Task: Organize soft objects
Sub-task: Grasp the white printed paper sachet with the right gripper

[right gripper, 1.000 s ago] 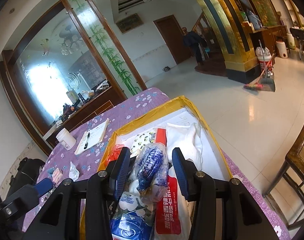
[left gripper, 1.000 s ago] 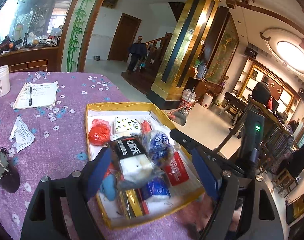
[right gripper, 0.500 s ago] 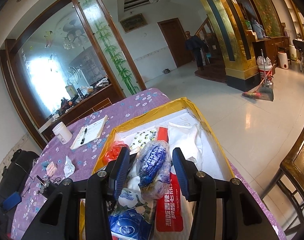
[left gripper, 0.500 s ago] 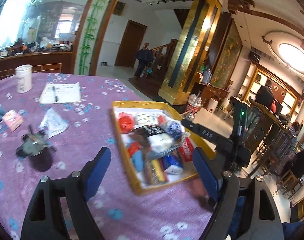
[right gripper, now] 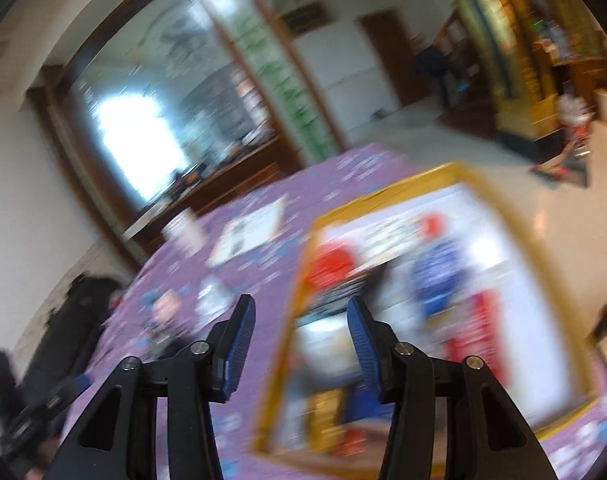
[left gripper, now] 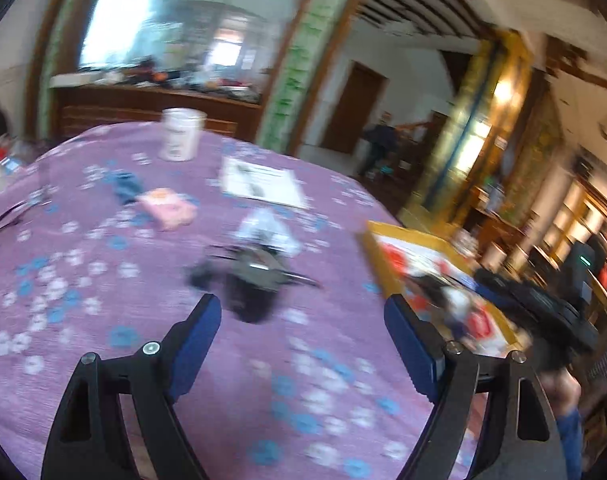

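Both views are blurred by motion. My left gripper (left gripper: 303,336) is open and empty above the purple flowered tablecloth (left gripper: 103,320). Ahead of it lie a dark grey object (left gripper: 255,276), a pink packet (left gripper: 167,208) and a blue soft item (left gripper: 123,186). The yellow-rimmed box (left gripper: 373,260) of soft packets is at the right. My right gripper (right gripper: 299,324) is open and empty, above the box's left rim (right gripper: 291,304). Inside the box I see a red bag (right gripper: 335,264) and a blue-patterned bag (right gripper: 439,276).
A white jar (left gripper: 181,134) and a paper sheet (left gripper: 261,182) sit toward the far side of the table. A white wrapper (left gripper: 263,226) lies behind the dark object. The table edge and floor (right gripper: 543,208) are to the right.
My left gripper has swung left, away from the box, over the tablecloth. My right gripper has let go of the blue-patterned bag, now in the box, and has moved left to the rim.
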The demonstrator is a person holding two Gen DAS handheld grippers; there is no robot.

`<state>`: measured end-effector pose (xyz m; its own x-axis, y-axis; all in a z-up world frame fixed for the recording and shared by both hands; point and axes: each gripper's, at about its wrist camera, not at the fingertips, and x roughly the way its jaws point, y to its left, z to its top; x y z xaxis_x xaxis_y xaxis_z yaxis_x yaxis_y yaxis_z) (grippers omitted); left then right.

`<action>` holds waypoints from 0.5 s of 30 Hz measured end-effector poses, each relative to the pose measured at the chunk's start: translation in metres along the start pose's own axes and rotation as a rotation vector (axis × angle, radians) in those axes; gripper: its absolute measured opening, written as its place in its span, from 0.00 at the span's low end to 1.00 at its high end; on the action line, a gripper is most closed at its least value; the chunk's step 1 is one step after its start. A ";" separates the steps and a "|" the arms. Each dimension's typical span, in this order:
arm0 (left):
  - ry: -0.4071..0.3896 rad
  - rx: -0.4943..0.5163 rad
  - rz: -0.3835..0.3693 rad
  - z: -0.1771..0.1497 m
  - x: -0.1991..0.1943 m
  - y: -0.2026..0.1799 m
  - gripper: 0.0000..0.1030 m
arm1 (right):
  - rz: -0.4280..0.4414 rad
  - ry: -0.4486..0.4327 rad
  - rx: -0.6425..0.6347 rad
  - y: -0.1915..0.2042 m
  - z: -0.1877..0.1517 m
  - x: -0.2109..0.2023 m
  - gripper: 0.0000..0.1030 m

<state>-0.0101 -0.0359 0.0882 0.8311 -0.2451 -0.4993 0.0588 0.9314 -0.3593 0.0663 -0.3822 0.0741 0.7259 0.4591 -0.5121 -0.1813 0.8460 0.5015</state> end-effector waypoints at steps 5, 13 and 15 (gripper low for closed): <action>0.024 -0.080 0.133 0.025 0.022 0.058 0.80 | 0.109 0.170 -0.054 0.056 -0.006 0.045 0.51; 0.010 -0.222 0.205 0.014 0.031 0.107 0.80 | 0.077 0.344 -0.280 0.122 0.024 0.141 0.66; 0.007 -0.188 0.228 0.011 0.029 0.103 0.80 | 0.035 0.369 -0.335 0.127 0.032 0.171 0.66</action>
<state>0.0267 0.0554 0.0455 0.8071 -0.0374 -0.5892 -0.2333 0.8965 -0.3766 0.1886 -0.2049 0.0724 0.4432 0.5028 -0.7421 -0.4482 0.8413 0.3023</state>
